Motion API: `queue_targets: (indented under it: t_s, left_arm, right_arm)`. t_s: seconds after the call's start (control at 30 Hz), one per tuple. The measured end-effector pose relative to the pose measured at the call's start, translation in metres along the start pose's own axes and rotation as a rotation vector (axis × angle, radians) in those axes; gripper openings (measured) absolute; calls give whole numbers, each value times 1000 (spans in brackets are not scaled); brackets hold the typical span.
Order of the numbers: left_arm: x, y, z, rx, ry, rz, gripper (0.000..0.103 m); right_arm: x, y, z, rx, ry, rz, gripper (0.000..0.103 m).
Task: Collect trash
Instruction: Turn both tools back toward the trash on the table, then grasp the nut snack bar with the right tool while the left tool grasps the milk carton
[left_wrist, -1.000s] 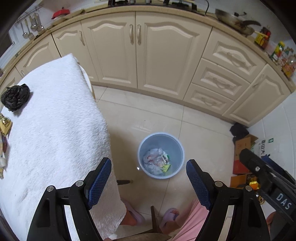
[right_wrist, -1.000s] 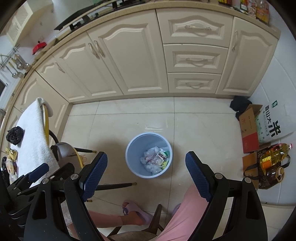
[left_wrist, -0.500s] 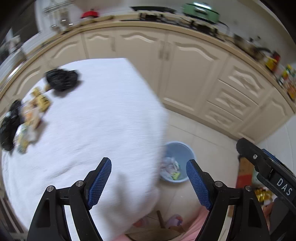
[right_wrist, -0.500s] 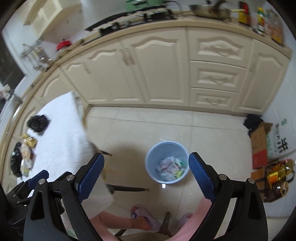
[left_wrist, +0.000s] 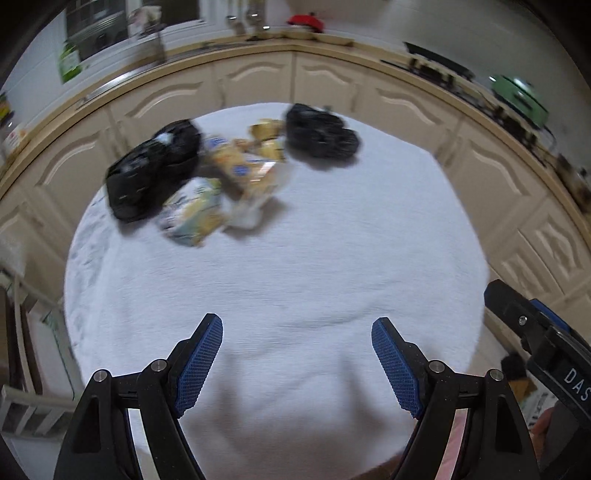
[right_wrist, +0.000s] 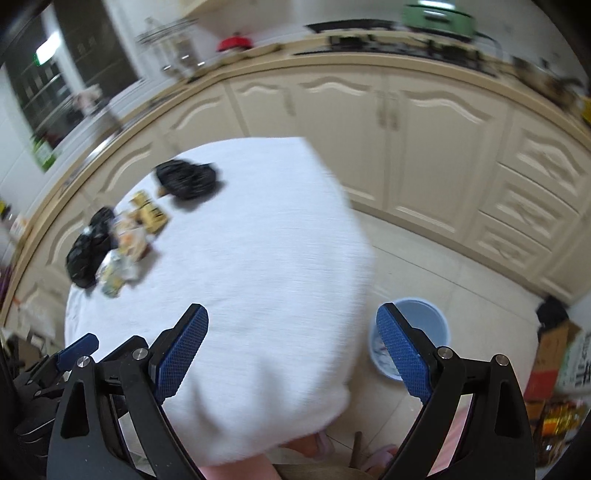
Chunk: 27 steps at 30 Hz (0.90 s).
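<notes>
My left gripper (left_wrist: 296, 345) hangs over the near half of the white cloth (left_wrist: 295, 280), jaws wide with nothing between them. The trash lies ahead and to the left of them, at the cloth's far side: a black bag (left_wrist: 153, 171) at far left, a second black bag (left_wrist: 320, 134) at far centre, and a cluster of yellow and pale wrappers (left_wrist: 231, 181) between the two. The cluster's long axis runs diagonally, from near-left to far-right. My right gripper (right_wrist: 291, 341) straddles the cloth's right edge, jaws likewise wide and empty, its right pad crossing the blue bin (right_wrist: 424, 325) on the floor beside the table. In the right wrist view the same trash sits well off to the far left, so I judge my left hand the nearer to it, while my right is the nearer to the bin. Both grippers point steeply downward toward the tabletop. The frames are smeared, so the wrappers' exact number and edges cannot be made out. The coming move calls for a reach forward and leftward to the cluster.
</notes>
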<state>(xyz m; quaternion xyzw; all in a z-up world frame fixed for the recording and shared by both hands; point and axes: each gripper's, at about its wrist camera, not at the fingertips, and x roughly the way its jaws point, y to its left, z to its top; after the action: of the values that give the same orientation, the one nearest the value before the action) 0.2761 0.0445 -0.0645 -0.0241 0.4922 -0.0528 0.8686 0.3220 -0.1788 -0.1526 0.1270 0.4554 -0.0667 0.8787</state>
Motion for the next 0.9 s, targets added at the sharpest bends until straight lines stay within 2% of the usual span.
queue_targets:
  t_s: [0.17, 0.43, 0.57, 0.73, 0.9]
  left_arm:
    - [-8, 46, 0, -121, 0, 6, 79]
    - [7, 120, 14, -303, 19, 13, 79]
    - [22, 160, 25, -391, 23, 30, 79]
    - [31, 197, 36, -475, 22, 42, 79]
    - [37, 217, 41, -534, -4, 51, 79]
  right_arm:
    - [17, 54, 11, -101, 7, 41, 94]
    - [43, 140, 39, -284, 36, 89, 94]
    - [67, 181, 54, -390, 66, 83, 94]
    - [101, 213, 66, -480, 125, 58, 94]
    - [138, 240, 72, -551, 185, 17, 90]
